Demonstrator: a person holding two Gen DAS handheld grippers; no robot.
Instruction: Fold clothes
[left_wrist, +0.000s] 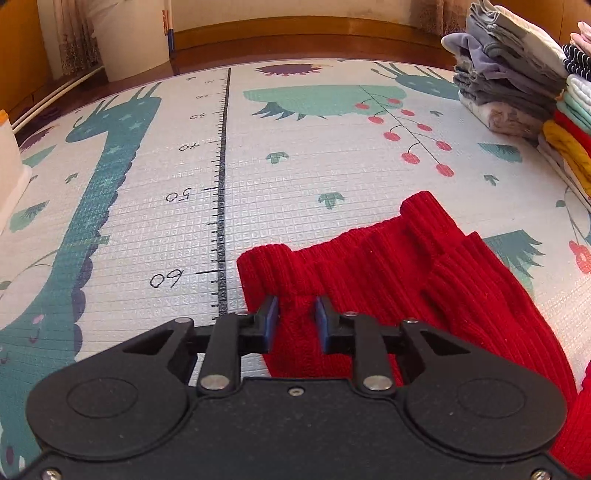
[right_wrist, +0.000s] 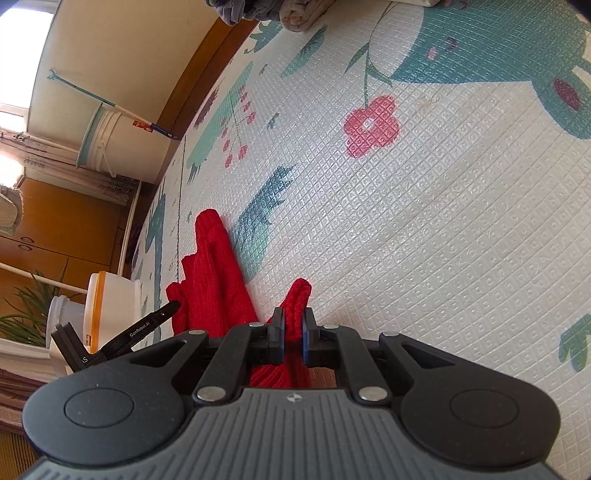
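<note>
Both grippers pinch the red knit garment (left_wrist: 388, 266): the left gripper (left_wrist: 295, 314) and the right gripper (right_wrist: 293, 325) each clamp its fabric. It lies crumpled near the mat's (left_wrist: 295, 166) near edge, unfolded. Folded stacks (left_wrist: 517, 85) stand at the far right corner, so much seems done.

A pale embossed foam play mat (left_wrist: 295, 177) printed with teal animals, red berries and a black numbered ruler line (left_wrist: 222, 184) covers the near floor. Beyond its far edge runs a strip of glossy brown wooden floor (left_wrist: 295, 46) below a cream wall (right_wrist: 122, 48). A large white plastic bucket (right_wrist: 110, 144) stands far left by the wall, beside patterned curtains (left_wrist: 72, 33). Orange-brown wooden cabinets (right_wrist: 55, 229) and a green spiky houseplant (right_wrist: 26, 310) sit at the left. Bright daylight enters through a window (right_wrist: 22, 26).
</note>
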